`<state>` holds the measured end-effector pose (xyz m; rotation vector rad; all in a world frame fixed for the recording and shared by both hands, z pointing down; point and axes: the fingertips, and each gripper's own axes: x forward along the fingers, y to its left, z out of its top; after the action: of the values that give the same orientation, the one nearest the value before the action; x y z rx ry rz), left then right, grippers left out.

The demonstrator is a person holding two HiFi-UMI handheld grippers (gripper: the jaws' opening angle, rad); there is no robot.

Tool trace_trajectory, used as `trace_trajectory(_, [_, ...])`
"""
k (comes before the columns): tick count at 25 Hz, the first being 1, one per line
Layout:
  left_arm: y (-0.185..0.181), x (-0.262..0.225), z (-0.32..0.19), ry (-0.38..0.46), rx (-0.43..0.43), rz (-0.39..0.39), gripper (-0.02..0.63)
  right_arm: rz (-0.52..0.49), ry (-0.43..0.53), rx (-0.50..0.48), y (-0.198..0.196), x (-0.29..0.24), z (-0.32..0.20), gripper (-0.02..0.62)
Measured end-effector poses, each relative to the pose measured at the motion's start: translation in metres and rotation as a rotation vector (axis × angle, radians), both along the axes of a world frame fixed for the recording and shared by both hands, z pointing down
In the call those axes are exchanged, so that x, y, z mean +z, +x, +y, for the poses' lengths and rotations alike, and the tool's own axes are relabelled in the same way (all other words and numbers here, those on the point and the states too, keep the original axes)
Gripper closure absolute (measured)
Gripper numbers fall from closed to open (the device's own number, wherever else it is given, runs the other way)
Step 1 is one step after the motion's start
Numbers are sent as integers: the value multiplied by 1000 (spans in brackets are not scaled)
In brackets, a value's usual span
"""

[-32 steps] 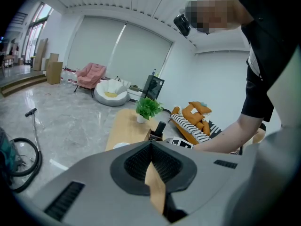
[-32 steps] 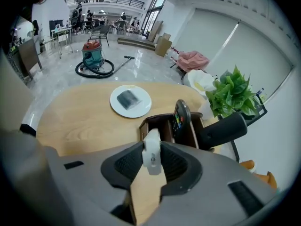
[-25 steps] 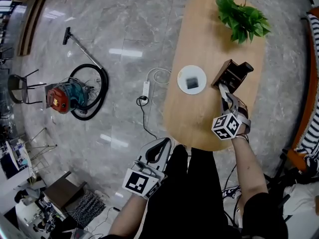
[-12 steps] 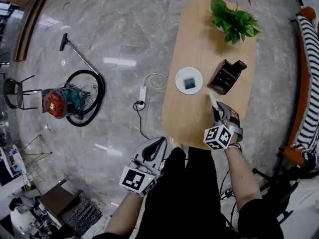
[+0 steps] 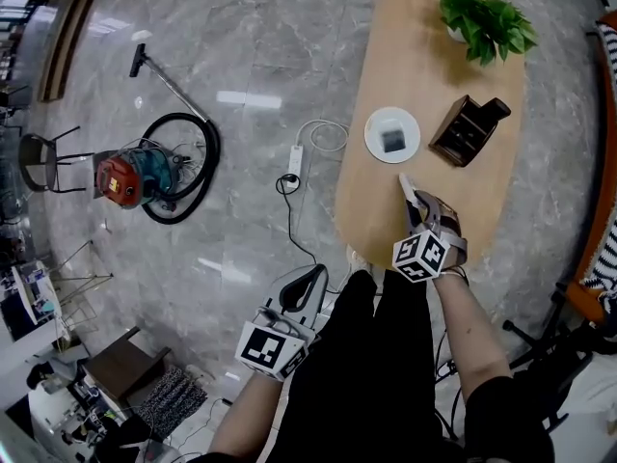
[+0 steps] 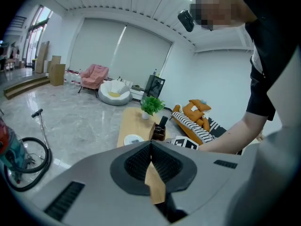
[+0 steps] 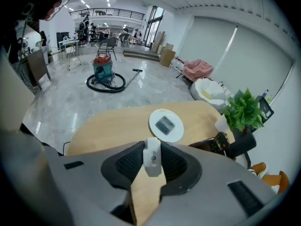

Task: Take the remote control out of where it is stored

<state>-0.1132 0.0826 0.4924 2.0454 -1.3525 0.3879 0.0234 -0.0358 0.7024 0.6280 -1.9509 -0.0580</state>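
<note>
Grey left gripper [image 5: 315, 273] and right gripper [image 5: 411, 199] carry black-and-white marker cubes [image 5: 419, 256]; black short-sleeved clothing [image 5: 362, 374].

The head view is looking steeply down from high above the oval wooden table [image 5: 381, 205]. The left gripper view is looking nearly level from low, off the table's end — farther away. The right gripper view is tilting down, close over it. All three are sharing the table, the potted plant [image 5: 482, 17] and the dark holder [image 5: 468, 128].
</note>
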Motion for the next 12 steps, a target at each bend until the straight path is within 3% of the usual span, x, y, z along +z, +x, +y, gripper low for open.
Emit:
trace_trajectory(5, [-11,1,15,-2,-57,0,600,-17,-12,-90,-38,11,17,486])
trace_trajectory(12, [-24,11,34,-38,-113,-9,600,-68,-34,-112,-63,23,20,486])
